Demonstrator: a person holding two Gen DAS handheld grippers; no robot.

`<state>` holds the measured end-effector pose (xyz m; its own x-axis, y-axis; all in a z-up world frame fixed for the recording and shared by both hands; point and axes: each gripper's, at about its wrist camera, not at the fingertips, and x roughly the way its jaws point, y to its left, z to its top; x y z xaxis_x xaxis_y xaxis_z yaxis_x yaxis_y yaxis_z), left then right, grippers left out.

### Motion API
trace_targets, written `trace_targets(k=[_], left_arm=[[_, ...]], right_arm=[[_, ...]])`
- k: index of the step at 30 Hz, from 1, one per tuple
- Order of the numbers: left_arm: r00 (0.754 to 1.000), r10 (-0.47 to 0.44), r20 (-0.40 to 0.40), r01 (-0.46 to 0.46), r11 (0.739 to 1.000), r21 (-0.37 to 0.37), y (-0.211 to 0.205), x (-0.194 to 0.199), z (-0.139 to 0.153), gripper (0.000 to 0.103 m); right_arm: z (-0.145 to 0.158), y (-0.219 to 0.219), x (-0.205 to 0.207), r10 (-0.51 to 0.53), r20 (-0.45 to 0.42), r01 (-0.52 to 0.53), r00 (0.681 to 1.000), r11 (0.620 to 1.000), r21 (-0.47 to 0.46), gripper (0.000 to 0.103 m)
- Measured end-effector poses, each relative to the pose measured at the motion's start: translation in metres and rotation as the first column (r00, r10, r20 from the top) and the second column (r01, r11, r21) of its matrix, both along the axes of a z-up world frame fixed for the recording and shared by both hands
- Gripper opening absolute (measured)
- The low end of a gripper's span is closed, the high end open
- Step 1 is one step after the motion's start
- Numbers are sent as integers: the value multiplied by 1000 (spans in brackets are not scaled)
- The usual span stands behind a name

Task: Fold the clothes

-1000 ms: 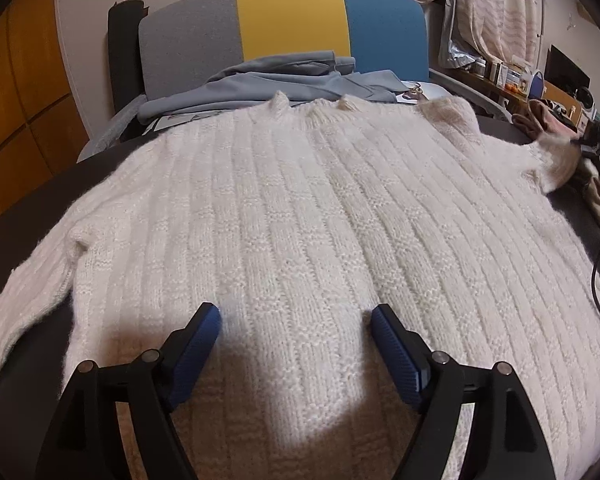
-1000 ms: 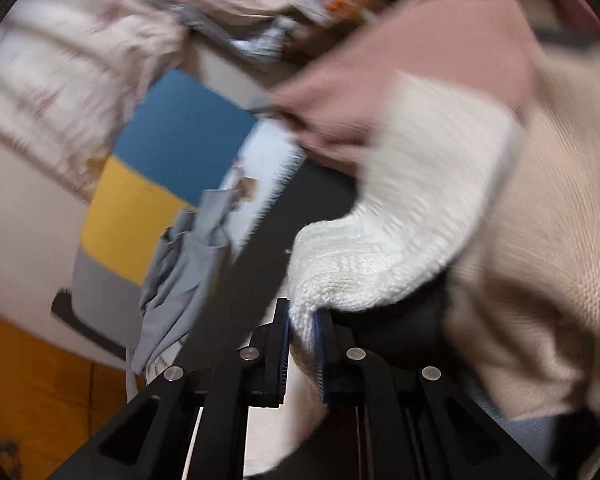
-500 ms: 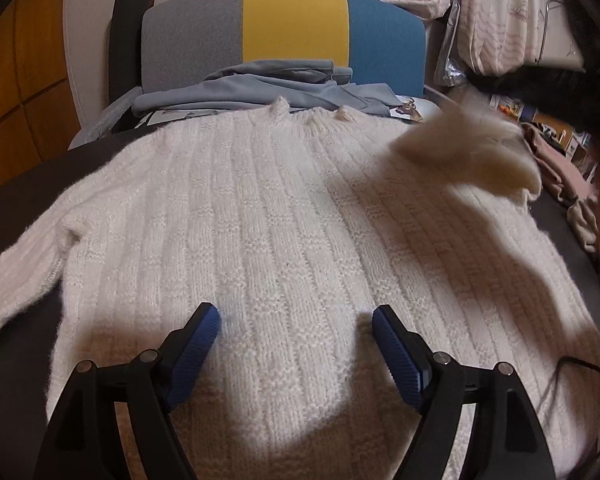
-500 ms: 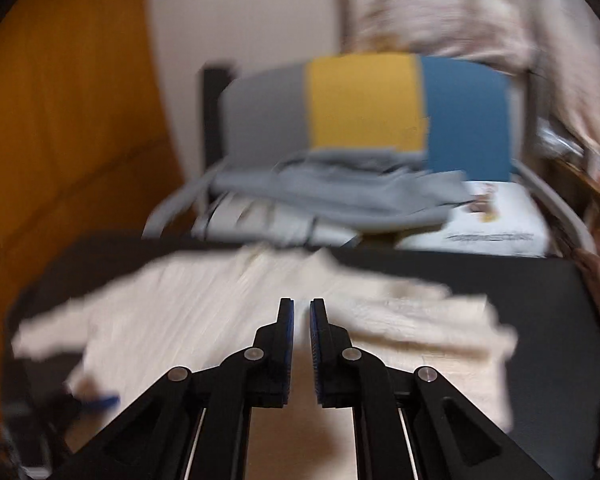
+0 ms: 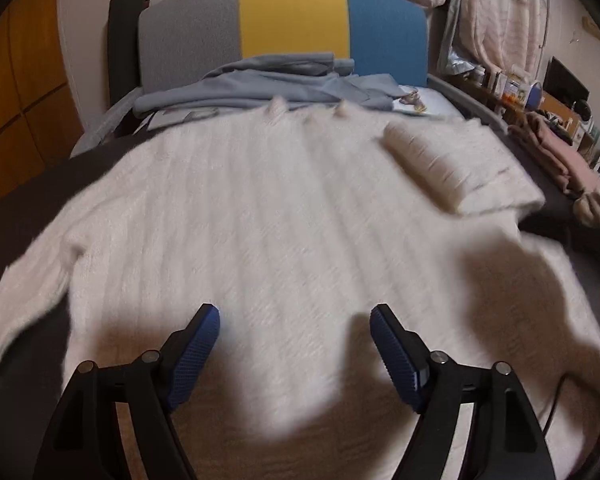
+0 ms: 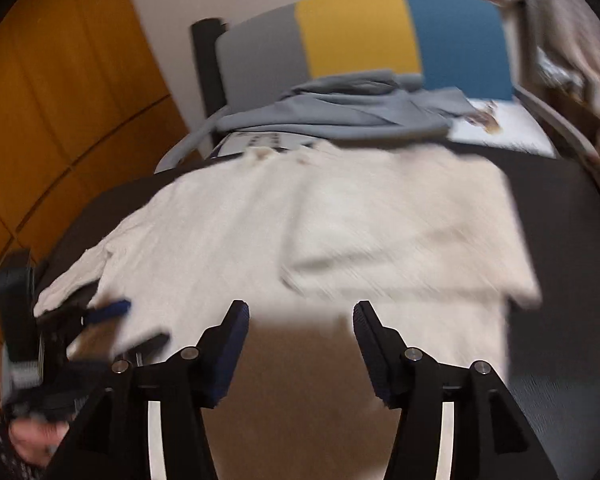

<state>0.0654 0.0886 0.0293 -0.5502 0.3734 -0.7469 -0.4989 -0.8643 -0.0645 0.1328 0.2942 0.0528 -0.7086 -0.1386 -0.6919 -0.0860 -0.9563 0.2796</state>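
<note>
Your left hand-held gripper [image 5: 295,316] and right hand-held gripper [image 6: 301,312] both gape wide, gripping nothing, just above the white sweater [image 5: 260,216]. It lies flat on the dark surface [image 6: 560,208], right sleeve [image 6: 404,236] apparently folded across. Beyond sits grey clothing [image 5: 268,84].

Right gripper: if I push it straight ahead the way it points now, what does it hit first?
Probably the white sweater itself. The open right gripper points at the folded-over sleeve; depth is unclear.
</note>
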Motion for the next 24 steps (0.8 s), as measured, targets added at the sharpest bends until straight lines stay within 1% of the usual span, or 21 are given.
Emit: trace_targets(k=[2,3,4,5,6,7,8,9,10,11,13,15,17,19,21,22,23,24], left_arm=[[999,-29,-28,30,999,43,21,0,19,78],[997,-61,-44,63,997,36,39,0,26,78],[993,-98,-60,100,995,24,57,0,34,79],[988,-135,-76,136,991,11,76,-1,41,80],[978,-180,-107,177,984,-37,100,0,46,80],[967,-216,-135,205,974,-93,122,2,47,80],[954,-250,-166,222,960,-170,144,3,44,80],[939,-285,-194,233,939,-251,167,3,40,80],[928,-314,-203,244,920,-307,185,2,35,80],[920,-341,-194,262,902,-343,201,0,30,80],[920,-376,-108,324,887,-329,225,-11,19,80],[919,-395,10,386,892,-235,240,-23,13,80],[918,-392,65,397,901,-172,249,-30,9,80],[933,-357,39,355,903,-240,257,-33,2,80],[948,-317,17,305,895,-326,262,-36,-7,80],[949,-315,11,303,900,-313,260,-37,-8,80],[948,-317,7,305,907,-289,258,-38,-8,75],[950,-311,8,302,915,-267,254,-39,-7,67]], right_arm=[[-12,11,20,-34,20,34,999,999,4,56],[-21,15,27,-56,40,55,998,998,25,56],[-25,18,33,-69,50,67,996,997,32,52],[-28,22,38,-80,50,79,996,996,32,51],[-28,24,40,-88,33,87,996,996,18,51],[-29,26,41,-93,35,92,995,996,14,51],[-31,27,41,-92,35,92,995,996,11,51],[-32,27,41,-91,34,91,995,996,10,51],[-31,28,43,-90,30,90,995,996,10,52],[-30,28,44,-90,27,90,996,996,8,52],[-32,31,47,-89,17,89,996,996,-9,52],[-32,33,50,-88,9,88,996,996,-33,52],[-32,36,50,-87,1,87,996,994,-62,52],[-32,37,48,-87,-4,87,996,993,-78,52],[-32,38,46,-87,-7,86,996,992,-88,52],[-32,38,46,-87,-8,86,996,992,-89,52],[-32,38,46,-87,-8,86,996,992,-88,52],[-32,37,46,-87,-9,86,996,993,-86,52]])
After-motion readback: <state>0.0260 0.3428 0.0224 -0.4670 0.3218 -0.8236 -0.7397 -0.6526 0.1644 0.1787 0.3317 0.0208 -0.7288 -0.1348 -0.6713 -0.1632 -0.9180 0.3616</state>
